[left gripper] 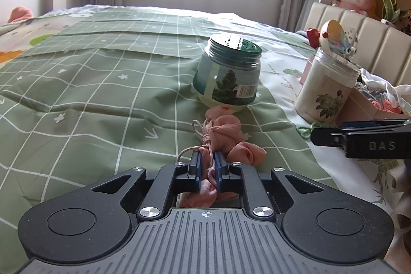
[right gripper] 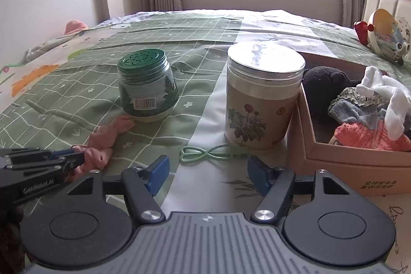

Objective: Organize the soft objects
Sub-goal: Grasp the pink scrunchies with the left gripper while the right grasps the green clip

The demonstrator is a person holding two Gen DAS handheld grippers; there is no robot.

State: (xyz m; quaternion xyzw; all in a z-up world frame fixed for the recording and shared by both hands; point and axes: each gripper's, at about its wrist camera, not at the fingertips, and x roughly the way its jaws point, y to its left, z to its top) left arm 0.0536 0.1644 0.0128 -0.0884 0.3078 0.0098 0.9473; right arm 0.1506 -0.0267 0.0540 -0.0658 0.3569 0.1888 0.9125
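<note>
Left hand-held gripper (left gripper: 206,161): clamped on the pink fabric bundle (left gripper: 223,135), at 6 o'clock of the green-lidded jar (left gripper: 227,73).
Right hand-held gripper (right gripper: 208,171): jaws apart, nothing between them; green cord (right gripper: 203,153) at 12 o'clock.

Bed (right gripper: 77,104) under a green checked cover, with several things lying on it.

A green-lidded jar (right gripper: 147,89) and a silver-lidded flower jar (right gripper: 259,99) stand apart; a pink cloth bundle (left gripper: 223,138) lies just before the green one, a green cord (right gripper: 205,153) touches the flower jar's foot, and a cardboard box (right gripper: 341,161) of socks sits beside it.
</note>
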